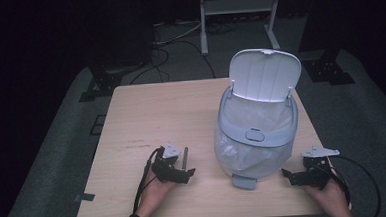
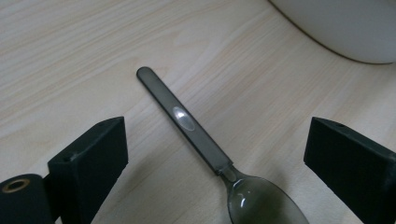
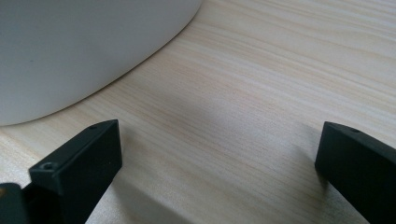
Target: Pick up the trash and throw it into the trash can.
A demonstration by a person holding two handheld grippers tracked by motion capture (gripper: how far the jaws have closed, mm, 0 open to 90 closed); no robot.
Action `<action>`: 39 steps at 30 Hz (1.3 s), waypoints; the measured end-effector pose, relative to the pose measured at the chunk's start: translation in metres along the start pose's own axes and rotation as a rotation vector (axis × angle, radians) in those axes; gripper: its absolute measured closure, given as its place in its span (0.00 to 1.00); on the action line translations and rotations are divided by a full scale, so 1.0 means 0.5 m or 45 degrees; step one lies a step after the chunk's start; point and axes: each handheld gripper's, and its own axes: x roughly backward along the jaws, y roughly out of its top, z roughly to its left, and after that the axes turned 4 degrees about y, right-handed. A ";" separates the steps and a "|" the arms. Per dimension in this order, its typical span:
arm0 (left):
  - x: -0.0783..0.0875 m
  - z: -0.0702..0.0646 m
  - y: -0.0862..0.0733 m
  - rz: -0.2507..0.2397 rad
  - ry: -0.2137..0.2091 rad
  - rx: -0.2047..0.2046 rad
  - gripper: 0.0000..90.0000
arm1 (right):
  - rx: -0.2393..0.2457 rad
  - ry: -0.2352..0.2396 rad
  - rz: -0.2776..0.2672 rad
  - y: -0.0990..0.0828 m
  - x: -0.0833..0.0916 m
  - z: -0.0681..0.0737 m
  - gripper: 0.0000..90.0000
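Your left gripper [image 1: 184, 171] rests low on the pale wooden surface [image 1: 146, 121], near its front edge, held in your left hand [image 1: 155, 190]. Its fingers [image 2: 91, 161] stand wide apart, clamped on nothing. Between them lies a dark spoon [image 2: 201, 140], flat on the wood, bowl toward you and handle pointing away; neither finger touches it. In the high view the spoon [image 1: 185, 158] sits just beside the gripper's tip. To the right of that stands a small white bin [image 1: 256, 135] with a grey rim, lined with a clear plastic bag; its lid [image 1: 264, 74] is flipped up and stands open at the back. A grey pedal [image 1: 244, 181] juts from its base toward you. The bin's curved white wall shows at the upper right of your left gripper view and the upper left of your right gripper view. Farther right, your right gripper [image 1: 292, 176] sits near the surface's front right corner in your right hand [image 1: 331, 196], aimed toward the bin's base. Its fingers [image 3: 84, 163] are also spread wide, with bare wood between them.
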 end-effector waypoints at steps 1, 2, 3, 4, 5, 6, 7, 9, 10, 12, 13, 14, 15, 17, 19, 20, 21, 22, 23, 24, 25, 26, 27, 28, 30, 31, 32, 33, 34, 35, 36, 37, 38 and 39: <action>0.000 0.001 -0.001 0.011 0.009 0.004 0.16 | 0.000 0.000 0.000 0.000 0.000 0.000 0.00; 0.002 0.003 -0.005 0.004 0.008 0.024 0.18 | 0.000 0.000 0.000 0.000 0.000 0.000 0.00; 0.002 0.005 -0.006 0.018 0.009 0.036 0.20 | 0.000 0.000 0.000 0.000 0.000 0.000 0.00; 0.001 0.006 -0.007 0.024 0.008 0.044 0.24 | 0.001 0.000 -0.001 0.000 0.000 0.000 0.00; 0.002 0.008 -0.008 0.016 0.015 0.046 0.25 | 0.000 0.000 0.000 0.000 0.000 0.000 0.00; 0.003 0.009 -0.008 0.014 0.014 0.059 0.29 | -0.001 0.000 0.000 0.000 0.000 0.000 0.00; 0.005 0.011 -0.008 0.015 0.005 0.065 0.32 | -0.001 0.000 0.000 0.000 0.000 0.000 0.00; 0.007 0.012 -0.008 0.016 0.006 0.063 0.40 | -0.001 0.000 0.000 0.000 0.000 0.000 0.00; 0.009 0.012 -0.008 0.019 0.003 0.051 0.44 | -0.001 0.000 0.000 0.000 0.000 0.000 0.00; 0.009 0.010 -0.009 0.022 0.008 0.042 0.51 | -0.001 0.000 0.000 0.000 0.000 0.000 0.00; 0.011 0.007 -0.009 0.026 0.017 0.022 0.56 | 0.000 0.000 0.000 0.000 0.000 0.000 0.00; 0.011 0.007 -0.008 0.027 0.020 0.011 0.59 | 0.000 0.000 0.000 0.000 0.000 0.000 0.00; 0.012 0.006 -0.008 0.029 0.026 0.000 0.63 | 0.000 0.000 0.000 0.000 0.000 0.000 0.00; 0.012 0.006 -0.009 0.027 0.034 -0.012 0.69 | -0.001 0.000 0.000 0.000 0.000 0.000 0.00; 0.013 0.008 -0.009 0.030 0.028 -0.012 0.73 | -0.001 0.000 0.000 0.000 0.000 0.000 0.00; 0.013 0.008 -0.009 0.030 0.028 -0.012 0.74 | -0.001 0.000 0.000 0.000 0.000 0.000 0.00; 0.013 0.008 -0.009 0.030 0.027 -0.014 0.76 | -0.001 0.000 0.000 0.000 0.000 0.000 0.00; 0.014 0.009 -0.010 0.029 0.029 -0.017 0.77 | 0.000 0.000 0.000 0.000 0.000 0.000 0.00; 0.013 0.009 -0.010 0.028 0.030 -0.017 0.78 | 0.000 0.000 0.000 0.000 0.000 0.000 0.00; 0.014 0.009 -0.010 0.027 0.030 -0.018 0.80 | -0.001 0.000 0.000 0.000 0.000 0.000 0.00; 0.014 0.010 -0.010 0.028 0.029 -0.018 0.81 | 0.000 0.000 0.000 0.000 0.000 0.000 0.00; 0.014 0.010 -0.010 0.028 0.029 -0.018 0.83 | 0.000 0.000 0.000 0.000 0.000 0.000 0.00; 0.014 0.011 -0.010 0.028 0.027 -0.017 0.83 | -0.001 0.000 0.000 0.000 0.000 0.000 0.00; 0.014 0.011 -0.011 0.027 0.026 -0.018 0.87 | -0.001 0.000 0.000 0.000 0.000 0.000 0.00; 0.014 0.012 -0.010 0.027 0.022 -0.018 0.88 | -0.001 0.000 0.000 0.000 0.000 0.000 0.00; 0.014 0.012 -0.010 0.028 0.021 -0.020 0.88 | 0.000 0.000 0.000 0.000 0.000 0.000 0.00; 0.014 0.012 -0.010 0.029 0.020 -0.022 0.88 | -0.001 0.000 0.000 0.000 0.000 0.000 0.00; 0.014 0.012 -0.010 0.030 0.018 -0.025 0.88 | -0.001 0.000 0.000 0.000 0.000 0.000 0.00; 0.014 0.012 -0.010 0.029 0.016 -0.029 0.88 | -0.001 0.000 0.000 0.000 0.000 0.000 0.00; 0.014 0.013 -0.010 0.027 0.013 -0.032 0.88 | -0.001 0.000 0.000 0.000 0.000 0.000 0.00; 0.014 0.013 -0.010 0.027 0.009 -0.036 0.88 | -0.002 0.000 0.000 0.000 0.000 0.000 0.00; 0.013 0.014 -0.010 0.026 0.002 -0.042 0.88 | -0.001 0.000 0.000 0.000 0.000 0.000 0.00; 0.013 0.015 -0.010 0.022 -0.005 -0.045 0.88 | -0.001 0.000 0.000 0.000 0.000 0.000 0.00; 0.013 0.016 -0.010 0.019 -0.012 -0.039 0.88 | 0.000 0.000 0.000 0.000 0.000 0.000 0.00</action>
